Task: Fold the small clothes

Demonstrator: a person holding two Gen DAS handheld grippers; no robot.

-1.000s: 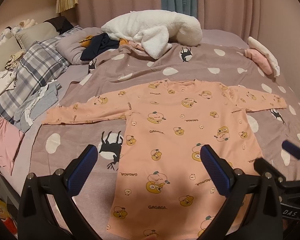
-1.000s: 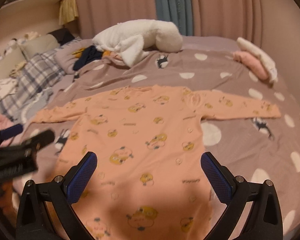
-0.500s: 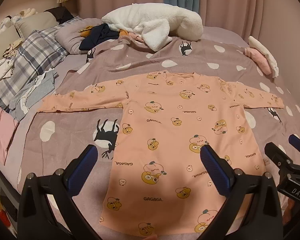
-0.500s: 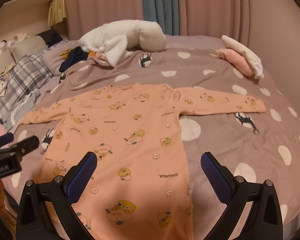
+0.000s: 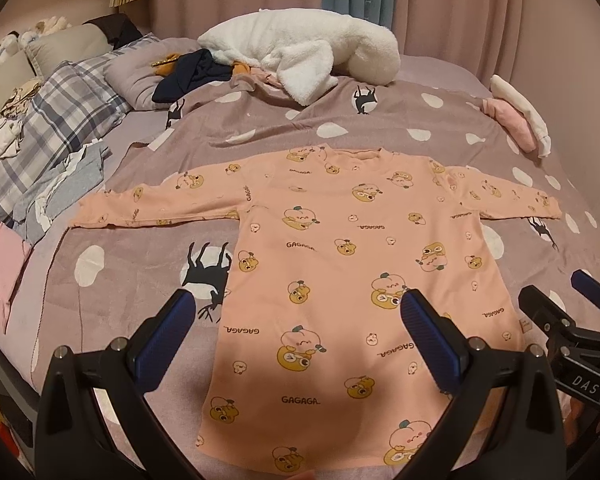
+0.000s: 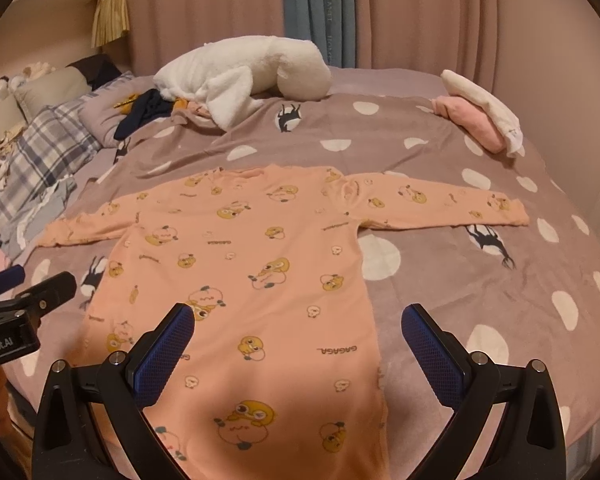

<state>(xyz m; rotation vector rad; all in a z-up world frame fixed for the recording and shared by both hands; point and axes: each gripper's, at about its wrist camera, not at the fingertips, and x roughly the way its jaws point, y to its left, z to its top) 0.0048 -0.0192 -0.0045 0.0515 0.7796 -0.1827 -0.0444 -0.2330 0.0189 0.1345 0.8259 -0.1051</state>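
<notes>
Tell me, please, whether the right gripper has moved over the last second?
Yes. The right gripper has pulled back and shifted right: the peach shirt, lying flat, now sits further left, with more bedspread visible.

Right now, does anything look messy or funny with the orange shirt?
Not really. The orange shirt lies flat on the dotted blanket, both sleeves spread out. Only the neckline looks slightly rumpled. Both tongs, left and right, are open.

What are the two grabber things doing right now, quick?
Left gripper: jaws open, holding nothing, above the peach cartoon-print long-sleeved top.
Right gripper: jaws open, holding nothing.
</notes>
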